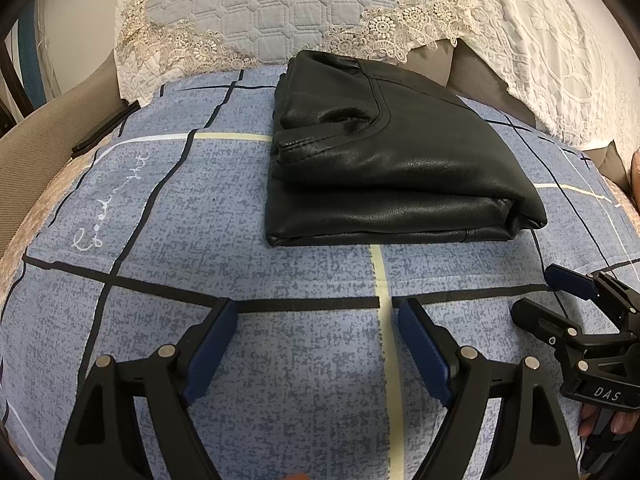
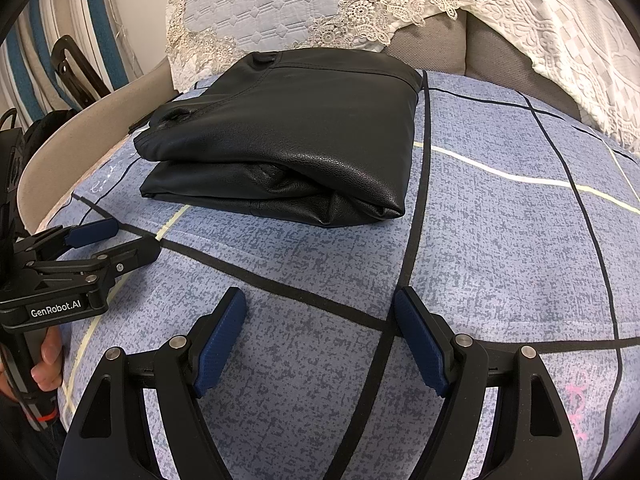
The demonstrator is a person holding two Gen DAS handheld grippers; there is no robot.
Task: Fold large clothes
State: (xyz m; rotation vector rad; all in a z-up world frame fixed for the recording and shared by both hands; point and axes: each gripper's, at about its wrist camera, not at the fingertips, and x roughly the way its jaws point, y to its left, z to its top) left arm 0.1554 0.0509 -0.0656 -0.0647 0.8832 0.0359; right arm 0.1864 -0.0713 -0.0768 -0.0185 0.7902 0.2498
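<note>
A black leather garment (image 1: 392,160) lies folded into a thick rectangle on the blue checked sheet (image 1: 200,220); in the right wrist view the garment (image 2: 288,136) sits ahead and to the left. My left gripper (image 1: 316,308) hovers over bare sheet short of the bundle's near edge, open, with nothing between its blue pads (image 1: 212,348). My right gripper (image 2: 320,300) is likewise open and empty over the sheet (image 2: 500,240). Each gripper also shows in the other's view: the right gripper (image 1: 536,292) at the lower right, the left gripper (image 2: 132,240) at the left, held by a hand (image 2: 48,356).
Quilted grey pillows with lace trim (image 1: 280,8) and a white lace cover (image 1: 560,60) lie behind the garment. A beige chair edge (image 2: 60,148) and dark equipment (image 2: 76,68) stand at the left. Fingers (image 1: 612,420) grip the right handle.
</note>
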